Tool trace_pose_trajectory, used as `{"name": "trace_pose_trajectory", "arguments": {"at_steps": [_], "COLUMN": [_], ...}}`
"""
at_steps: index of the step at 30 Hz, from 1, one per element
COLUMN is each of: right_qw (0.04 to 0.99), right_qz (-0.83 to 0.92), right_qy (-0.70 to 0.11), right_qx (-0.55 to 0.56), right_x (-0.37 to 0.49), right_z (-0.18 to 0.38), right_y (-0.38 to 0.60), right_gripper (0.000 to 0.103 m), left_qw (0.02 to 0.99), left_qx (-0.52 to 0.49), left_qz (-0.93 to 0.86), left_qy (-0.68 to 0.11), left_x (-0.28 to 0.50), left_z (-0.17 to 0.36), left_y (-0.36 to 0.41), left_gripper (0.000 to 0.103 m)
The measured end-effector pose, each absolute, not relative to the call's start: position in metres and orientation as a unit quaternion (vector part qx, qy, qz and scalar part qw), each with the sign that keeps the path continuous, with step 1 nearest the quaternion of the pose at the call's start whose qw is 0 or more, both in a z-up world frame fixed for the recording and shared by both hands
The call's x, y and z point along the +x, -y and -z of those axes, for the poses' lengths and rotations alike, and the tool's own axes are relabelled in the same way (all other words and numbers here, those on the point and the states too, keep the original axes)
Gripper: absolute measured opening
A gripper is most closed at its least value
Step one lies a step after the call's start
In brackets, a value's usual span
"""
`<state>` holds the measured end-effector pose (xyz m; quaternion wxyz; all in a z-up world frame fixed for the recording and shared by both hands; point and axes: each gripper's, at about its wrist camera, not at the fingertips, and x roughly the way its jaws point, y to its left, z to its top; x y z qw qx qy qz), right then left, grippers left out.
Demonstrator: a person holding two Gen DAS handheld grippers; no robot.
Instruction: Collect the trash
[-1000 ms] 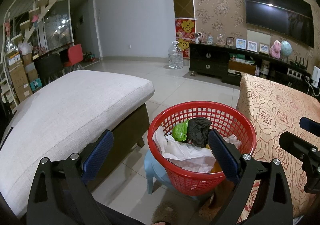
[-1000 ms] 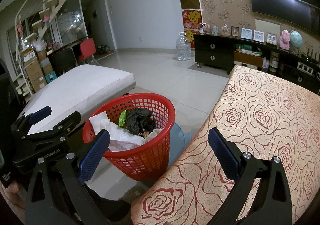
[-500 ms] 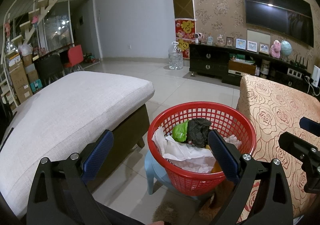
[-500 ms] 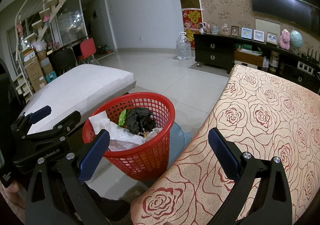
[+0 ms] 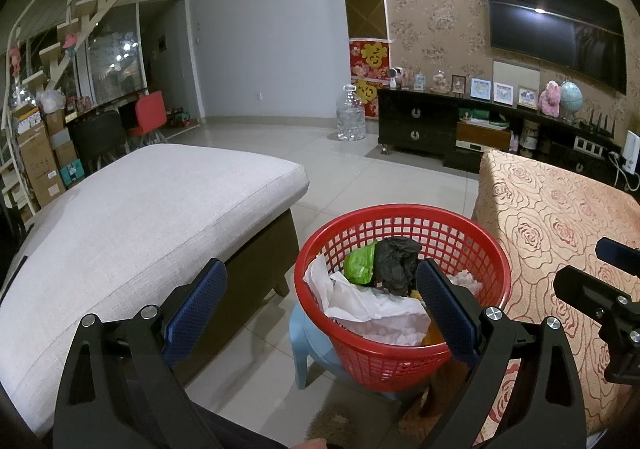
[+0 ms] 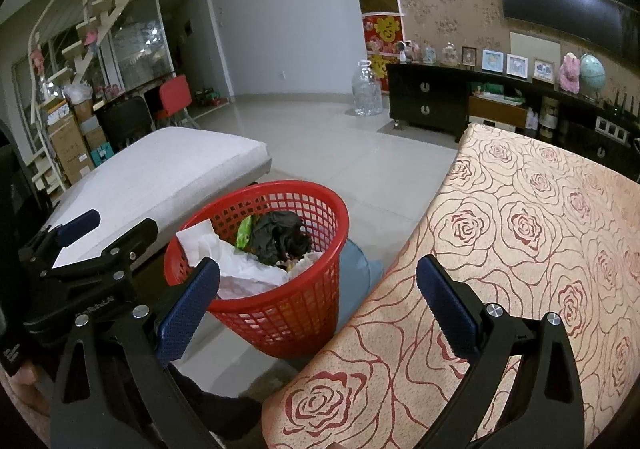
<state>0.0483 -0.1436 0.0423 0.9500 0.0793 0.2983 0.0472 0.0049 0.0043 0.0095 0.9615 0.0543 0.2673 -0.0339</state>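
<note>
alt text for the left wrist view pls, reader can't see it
A red basket holding white paper, a green wrapper and a crumpled black bag sits on a pale blue stool, seen past the open, empty left gripper. A grey cushioned bench is on its left, a rose-patterned tablecloth on its right.

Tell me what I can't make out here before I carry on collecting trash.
- Basket bottom: both views, white paper and black wad cover whatever lies lower.
- Blue stool: both views, mostly hidden under the basket.
- Floor nearest me: left view, left gripper blocks it.
- Table far right: right view, cut by the edge.
- Shelf items: too small.
</note>
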Motion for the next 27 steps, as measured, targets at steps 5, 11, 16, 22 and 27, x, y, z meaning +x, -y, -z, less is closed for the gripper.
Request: {"name": "trace_pose_trajectory", "arguments": {"at_steps": [5,11,16,22,27], "right_qw": [0.95,0.949,0.948,0.946,0.944], "right_qz": [-0.047,-0.048,-0.047,-0.037,0.025], "right_qy": [-0.299,-0.3,-0.304,-0.309,-0.311], "right_qx": [0.079,0.079,0.081,0.085,0.103], "right_x": [0.049,0.049,0.049,0.045,0.026], "right_z": [-0.043,-0.041,-0.038,-0.039,-0.04], "right_y": [0.144,0.145,0.145,0.155,0.207], "right_gripper": [0.096,0.096,0.096,0.096,0.096], "left_qw": [0.961,0.96,0.961,0.957,0.952], "left_qx": [0.052,0.047,0.041,0.047,0.029], "left_qz": [0.036,0.042,0.051,0.065,0.094], "left_qy": [-0.269,-0.273,-0.27,-0.278,-0.291], "left_x": [0.007,0.008,0.008,0.01,0.011], "left_z": [-0.011,-0.013,-0.013,-0.008,-0.009], "left_y": [-0.005,-0.007,-0.008,0.0,0.011], "left_gripper": [0.092,0.092,0.092,0.092,0.092]}}
